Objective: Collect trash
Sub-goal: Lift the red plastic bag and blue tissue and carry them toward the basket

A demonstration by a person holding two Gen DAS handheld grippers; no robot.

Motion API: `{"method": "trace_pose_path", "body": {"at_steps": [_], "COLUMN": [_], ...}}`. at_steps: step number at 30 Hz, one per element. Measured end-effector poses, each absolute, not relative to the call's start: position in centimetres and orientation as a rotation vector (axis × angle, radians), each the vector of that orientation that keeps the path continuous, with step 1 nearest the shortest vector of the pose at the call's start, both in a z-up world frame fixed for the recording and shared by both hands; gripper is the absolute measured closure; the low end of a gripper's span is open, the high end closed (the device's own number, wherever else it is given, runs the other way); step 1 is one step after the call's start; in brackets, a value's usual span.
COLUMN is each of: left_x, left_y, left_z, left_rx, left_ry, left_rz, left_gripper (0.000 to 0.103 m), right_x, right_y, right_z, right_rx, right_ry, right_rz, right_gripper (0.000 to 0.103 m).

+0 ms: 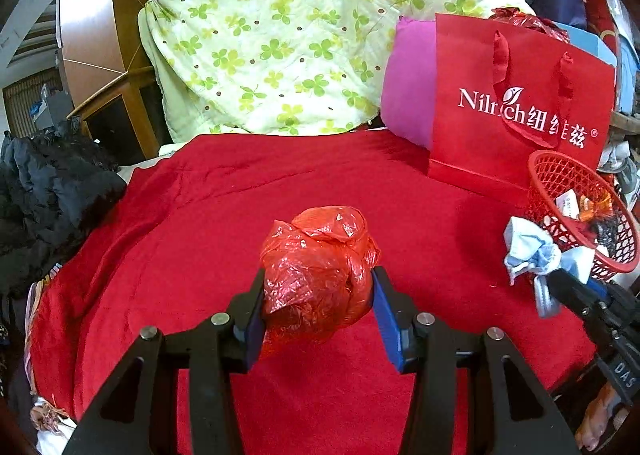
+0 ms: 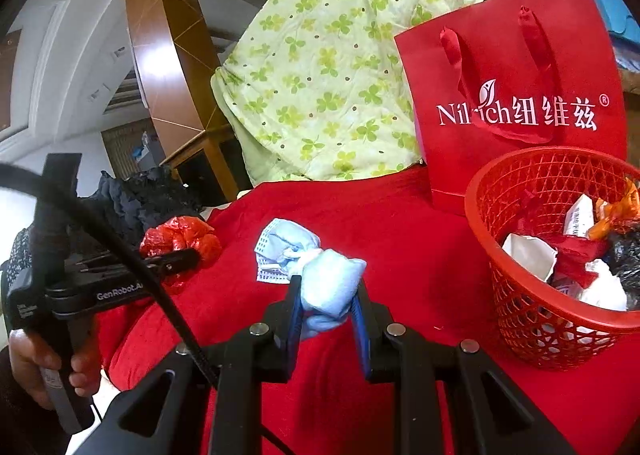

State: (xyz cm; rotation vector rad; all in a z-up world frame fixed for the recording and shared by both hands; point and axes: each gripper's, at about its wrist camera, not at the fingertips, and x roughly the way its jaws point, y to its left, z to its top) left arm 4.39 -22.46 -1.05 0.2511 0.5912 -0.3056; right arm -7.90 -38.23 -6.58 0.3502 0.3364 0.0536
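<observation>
My left gripper [image 1: 318, 283] is shut on a crumpled red plastic bag [image 1: 320, 263] over the red cloth [image 1: 240, 195]; the bag also shows at the left of the right wrist view [image 2: 180, 239]. My right gripper [image 2: 328, 295] is shut on a crumpled light blue face mask [image 2: 316, 275], which also shows at the right of the left wrist view [image 1: 528, 251]. The red mesh basket [image 2: 532, 319] stands to the right of the mask with paper and wrappers inside; the left wrist view shows it too [image 1: 552, 175].
A red paper gift bag [image 2: 520, 103] stands behind the basket, with a pink cushion [image 1: 408, 87] beside it. A green clover quilt [image 1: 280, 35] is piled at the back. Dark clothes [image 1: 48, 195] lie at the left edge of the cloth.
</observation>
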Motion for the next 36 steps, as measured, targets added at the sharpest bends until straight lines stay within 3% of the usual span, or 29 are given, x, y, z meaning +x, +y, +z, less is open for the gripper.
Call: {"method": "trace_pose_path", "body": {"at_steps": [36], "left_x": [2.4], "left_y": [-20.6], "left_z": [-0.9], "left_rx": [0.216], "left_ry": [0.566], "left_rz": [-0.292], "left_gripper": [0.053], "right_x": [-6.0], "right_y": [-35.9], "right_z": [-7.1], "right_rx": [0.316], "right_ry": [0.37], "right_rz": [0.075], "right_gripper": [0.079]}}
